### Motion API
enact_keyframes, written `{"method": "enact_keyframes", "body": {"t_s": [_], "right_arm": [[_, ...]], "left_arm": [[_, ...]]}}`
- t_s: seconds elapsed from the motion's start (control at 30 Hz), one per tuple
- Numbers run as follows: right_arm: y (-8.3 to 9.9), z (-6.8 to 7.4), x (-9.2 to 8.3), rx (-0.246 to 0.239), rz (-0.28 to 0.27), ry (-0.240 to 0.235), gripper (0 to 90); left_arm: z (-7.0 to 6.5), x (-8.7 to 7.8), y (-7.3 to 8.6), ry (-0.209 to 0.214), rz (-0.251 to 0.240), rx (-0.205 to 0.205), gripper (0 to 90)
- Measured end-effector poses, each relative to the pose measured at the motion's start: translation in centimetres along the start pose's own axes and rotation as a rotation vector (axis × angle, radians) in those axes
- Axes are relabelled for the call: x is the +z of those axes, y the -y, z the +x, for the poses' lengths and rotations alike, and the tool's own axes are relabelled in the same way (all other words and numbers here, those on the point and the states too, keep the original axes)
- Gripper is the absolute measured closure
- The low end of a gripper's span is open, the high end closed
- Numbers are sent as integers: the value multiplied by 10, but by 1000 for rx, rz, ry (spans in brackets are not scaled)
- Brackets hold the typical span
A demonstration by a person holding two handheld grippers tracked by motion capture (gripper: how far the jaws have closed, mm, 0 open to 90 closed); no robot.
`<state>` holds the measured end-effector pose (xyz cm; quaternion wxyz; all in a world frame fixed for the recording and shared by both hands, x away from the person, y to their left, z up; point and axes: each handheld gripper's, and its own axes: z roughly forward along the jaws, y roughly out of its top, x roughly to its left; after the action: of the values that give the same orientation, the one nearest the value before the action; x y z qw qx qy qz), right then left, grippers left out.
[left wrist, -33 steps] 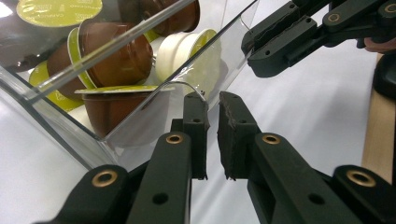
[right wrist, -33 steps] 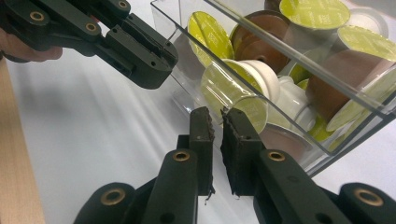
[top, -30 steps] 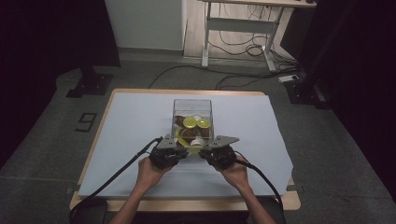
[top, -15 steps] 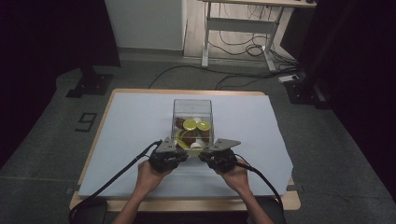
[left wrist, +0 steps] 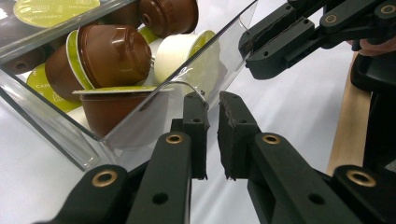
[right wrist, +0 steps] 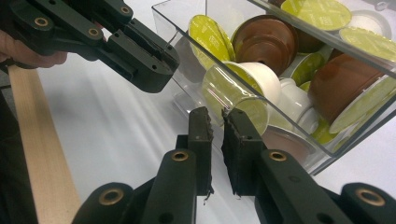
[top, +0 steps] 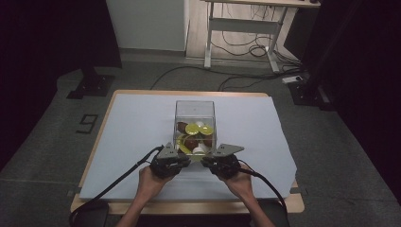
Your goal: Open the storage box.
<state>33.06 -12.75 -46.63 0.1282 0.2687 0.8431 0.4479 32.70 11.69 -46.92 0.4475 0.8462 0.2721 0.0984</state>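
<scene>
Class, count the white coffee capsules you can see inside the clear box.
2 white capsules in the right gripper view: one against the clear box's near wall, one just behind. Others may be buried.

Two hand-held black two-jaw grippers, left [top: 182, 161] and right [top: 206, 162], point inward tip to tip, jaws nearly closed with a narrow gap

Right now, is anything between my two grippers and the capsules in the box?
Yes: the box's clear near wall. The capsules lie behind it, while the left gripper and right gripper point at it from outside, jaws nearly closed and empty.
</scene>
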Motion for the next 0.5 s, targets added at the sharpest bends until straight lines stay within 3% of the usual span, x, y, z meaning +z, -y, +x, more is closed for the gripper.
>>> {"method": "enact_keyframes", "body": {"t_s": [0.5], "right_arm": [[6, 10, -6, 4, -8, -5, 805]], "left_arm": [[-9, -5, 5, 16, -2, 4, 813]]}}
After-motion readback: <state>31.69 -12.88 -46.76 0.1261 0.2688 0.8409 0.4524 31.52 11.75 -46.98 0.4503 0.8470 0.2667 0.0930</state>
